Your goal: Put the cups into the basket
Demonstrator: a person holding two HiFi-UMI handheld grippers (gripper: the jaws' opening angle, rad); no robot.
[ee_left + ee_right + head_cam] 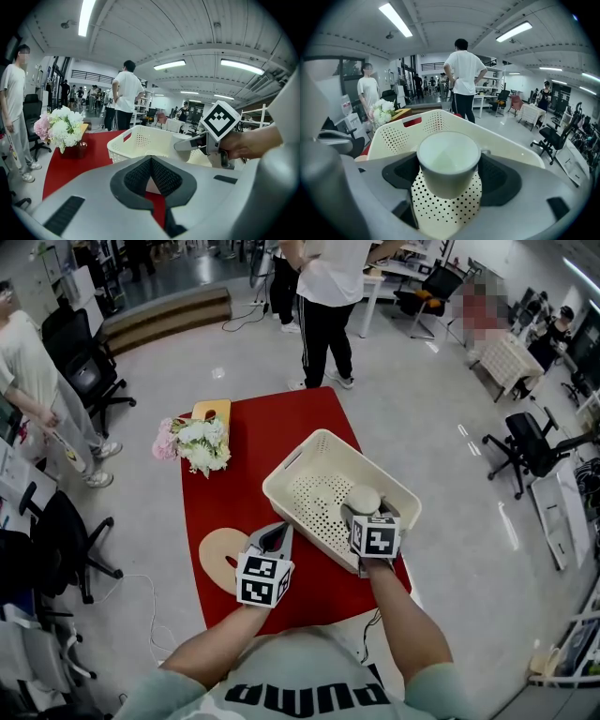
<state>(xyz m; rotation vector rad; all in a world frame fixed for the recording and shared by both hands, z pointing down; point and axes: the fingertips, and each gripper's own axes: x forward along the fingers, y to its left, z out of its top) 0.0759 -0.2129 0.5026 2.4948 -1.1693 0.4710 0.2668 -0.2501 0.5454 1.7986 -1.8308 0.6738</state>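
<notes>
While the right gripper (pixel 367 517) hangs over the near end of the basket (pixel 371 463), its jaws are clamped on either side of a white cup (pixel 448 164). The cup is upright with its mouth open and sits above the basket's perforated floor, inside the rim line. Whether the cup touches the floor is not clear. The basket is cream and stands on the right edge of the red table (pixel 253 442). The left gripper (pixel 275 538) is over the near edge, just beside the basket's near wall, jaws brought together with nothing between them. A pale wooden board (pixel 217 554) lies at the near left corner. A bunch of flowers (pixel 199 444) is at the far left corner.
</notes>
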